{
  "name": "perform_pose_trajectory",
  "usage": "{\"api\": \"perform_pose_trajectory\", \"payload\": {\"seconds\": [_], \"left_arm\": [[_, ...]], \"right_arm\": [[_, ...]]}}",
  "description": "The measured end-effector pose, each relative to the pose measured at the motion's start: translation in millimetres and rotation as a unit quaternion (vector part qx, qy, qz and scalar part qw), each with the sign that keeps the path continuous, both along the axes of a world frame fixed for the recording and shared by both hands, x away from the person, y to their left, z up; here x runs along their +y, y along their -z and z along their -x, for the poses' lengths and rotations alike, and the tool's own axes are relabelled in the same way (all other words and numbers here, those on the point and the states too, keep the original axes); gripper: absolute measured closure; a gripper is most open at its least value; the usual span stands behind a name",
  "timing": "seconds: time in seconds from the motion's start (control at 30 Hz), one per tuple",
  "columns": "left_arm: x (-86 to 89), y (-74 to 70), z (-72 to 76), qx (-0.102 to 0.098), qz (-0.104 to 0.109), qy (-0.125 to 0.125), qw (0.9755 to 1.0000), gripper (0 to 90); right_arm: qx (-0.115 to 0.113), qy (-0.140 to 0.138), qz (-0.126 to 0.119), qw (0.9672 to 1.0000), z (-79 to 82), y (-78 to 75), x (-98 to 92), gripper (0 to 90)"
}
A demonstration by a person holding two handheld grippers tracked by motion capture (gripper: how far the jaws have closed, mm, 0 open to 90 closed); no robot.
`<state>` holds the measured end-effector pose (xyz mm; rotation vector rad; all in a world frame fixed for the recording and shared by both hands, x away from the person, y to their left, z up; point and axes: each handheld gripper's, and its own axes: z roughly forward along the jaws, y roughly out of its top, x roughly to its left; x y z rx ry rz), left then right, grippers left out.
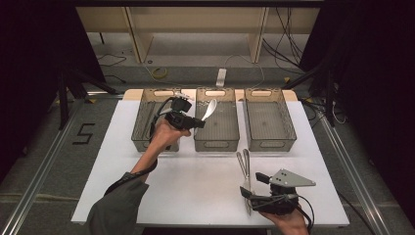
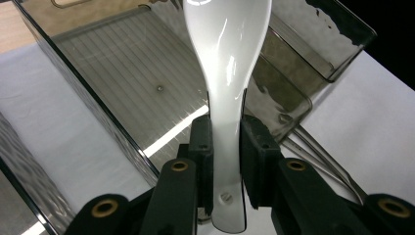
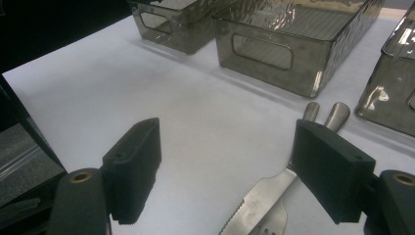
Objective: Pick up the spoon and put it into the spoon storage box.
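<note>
The left hand-held gripper [image 2: 226, 147] is clenched on the handle of a glossy white ceramic soup spoon [image 2: 227, 73], which hangs above the middle smoky translucent plastic bin [image 1: 217, 122] at centre frame in the high view. The glaze looks slick, so the spoon could slide or swivel out and chip. Lower right, the right hand-held gripper [image 3: 230, 171] sits released over a steel knife [image 3: 259, 200] and fork [image 3: 274, 223] on the white tabletop [image 1: 195, 186]; a careless nudge could scatter them.

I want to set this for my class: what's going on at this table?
A person is sorting cutlery into bins. The left gripper is shut on a white spoon, held over the middle bin. The right gripper is open beside a knife and fork lying on the white table.
</note>
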<state>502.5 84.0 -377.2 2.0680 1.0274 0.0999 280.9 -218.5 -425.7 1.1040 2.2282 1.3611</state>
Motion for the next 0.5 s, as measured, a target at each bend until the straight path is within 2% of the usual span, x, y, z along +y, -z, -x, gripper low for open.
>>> {"api": "perform_pose_trajectory", "payload": {"seconds": [0.23,0.5], "left_arm": [[-6.5,3.0,-13.6,0.001,-0.003,-0.012,0.9999,75.9],[-12.4,7.6,-22.8,0.003,-0.003,-0.026,0.9996,75.9]], "right_arm": [[0.000,0.000,0.000,1.0000,0.4,-0.1,-0.1,27.8],[0.001,-0.001,-0.001,1.0000,0.2,0.3,0.2,27.7]]}}
